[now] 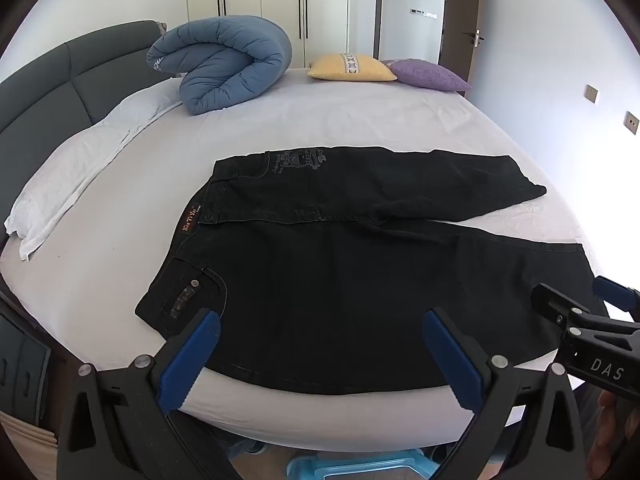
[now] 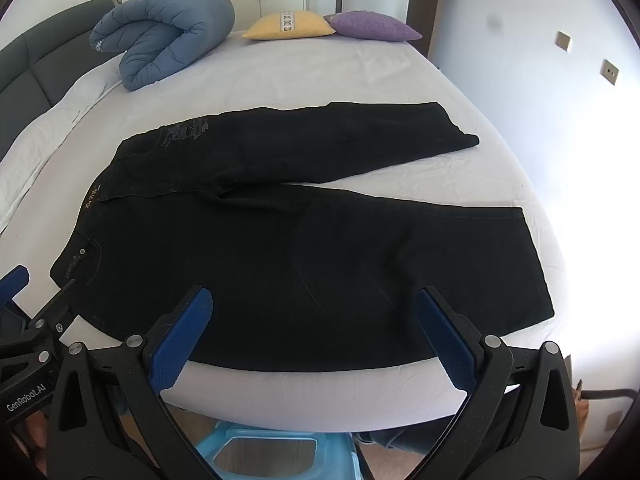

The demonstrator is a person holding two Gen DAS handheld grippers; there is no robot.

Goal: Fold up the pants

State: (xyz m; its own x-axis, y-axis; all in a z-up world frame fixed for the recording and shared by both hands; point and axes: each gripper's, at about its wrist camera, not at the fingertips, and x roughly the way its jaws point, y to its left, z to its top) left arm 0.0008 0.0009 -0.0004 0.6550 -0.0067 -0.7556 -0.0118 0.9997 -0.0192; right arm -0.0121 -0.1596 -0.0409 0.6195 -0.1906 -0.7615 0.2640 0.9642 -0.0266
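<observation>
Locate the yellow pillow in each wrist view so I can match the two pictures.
Left wrist: yellow pillow upper centre, at the far edge of the bed, right of the rolled blue duvet.
Right wrist: yellow pillow top centre, same far edge.
Shared landmark: the purple pillow touching its right side.

Readable marks on the two grippers and the pants

The right gripper [image 1: 588, 300], seen from the left wrist view, carries white letters "DAS" on its black body. The left gripper [image 2: 36, 284], seen from the right wrist view, carries "GenRobot.AI". The black pants [image 1: 340, 264] bear a brown waistband patch and a pale printed graphic on the far hip, both too small to read.
</observation>
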